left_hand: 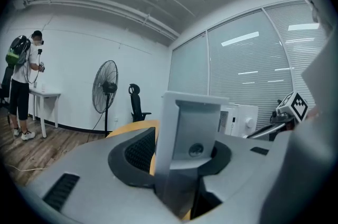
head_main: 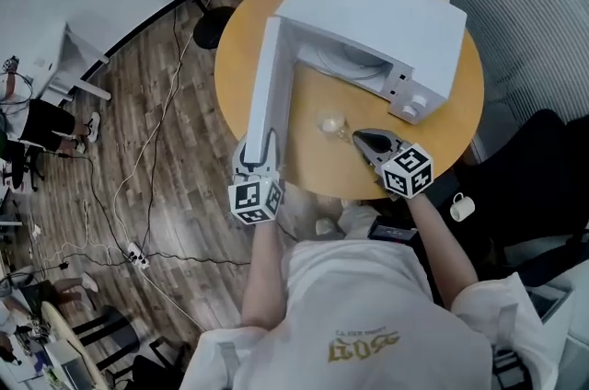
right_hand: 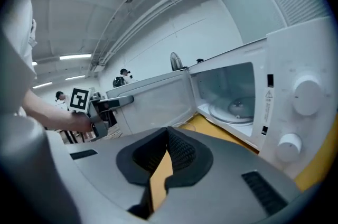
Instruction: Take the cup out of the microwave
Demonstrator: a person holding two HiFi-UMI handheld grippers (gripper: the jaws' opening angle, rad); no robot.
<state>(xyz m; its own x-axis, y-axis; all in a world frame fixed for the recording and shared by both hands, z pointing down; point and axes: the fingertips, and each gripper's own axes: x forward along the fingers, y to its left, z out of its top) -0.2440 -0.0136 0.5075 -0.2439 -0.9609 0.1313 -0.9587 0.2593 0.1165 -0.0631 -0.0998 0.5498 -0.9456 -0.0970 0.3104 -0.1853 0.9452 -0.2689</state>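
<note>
Round yellow desk point(head_main: 313, 98) carries a white microwave point(head_main: 386, 20), door point(head_main: 270, 80) swung open. The left hand-held gripper point(head_main: 259, 147) pinches the door's edge. The right hand-held gripper point(head_main: 361, 138) is pressed together, empty, just beside the clear cup point(head_main: 332, 123), which stands on the desk outside the microwave.

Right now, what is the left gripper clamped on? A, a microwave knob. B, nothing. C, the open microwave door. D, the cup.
C: in the left gripper view the white microwave door stands upright between the jaws of the left gripper, which are closed on its edge.
</note>
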